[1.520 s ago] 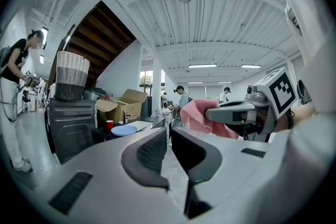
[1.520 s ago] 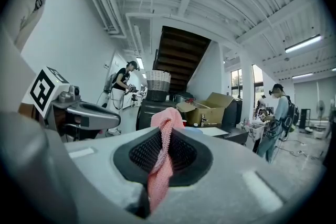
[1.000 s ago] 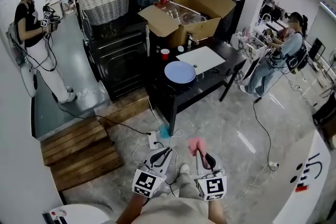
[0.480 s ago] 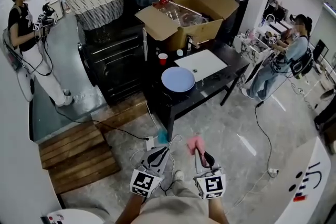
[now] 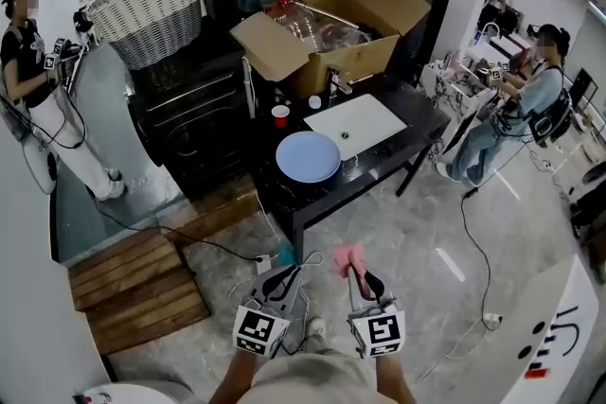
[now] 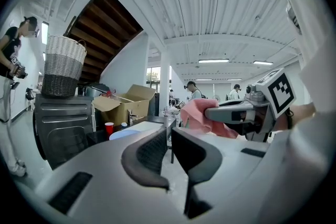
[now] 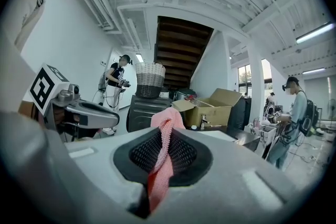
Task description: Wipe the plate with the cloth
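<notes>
A pale blue plate [image 5: 308,156] lies on the near left part of the black table [image 5: 409,139], ahead of me across the floor; in the left gripper view the plate [image 6: 125,134] shows low and far off. My right gripper [image 5: 355,275] is shut on a pink cloth [image 5: 347,257], which sticks up between its pads [image 7: 165,124]. My left gripper [image 5: 285,283] is beside it, shut with nothing between its fingers [image 6: 152,150]. Both grippers are level and well short of the table.
On the table stand an open cardboard box [image 5: 327,33], a red cup [image 5: 280,115] and a white board [image 5: 355,123]. A black cabinet [image 5: 189,128] carries a wicker basket [image 5: 147,14]. Wooden pallets [image 5: 142,284] and cables with a power strip [image 5: 268,260] lie on the floor. People stand at left [image 5: 24,61] and right [image 5: 530,99].
Both grippers have moved forward together toward the table, so the table and plate sit nearer and lower in the head view. The cloth stays in the right gripper.
</notes>
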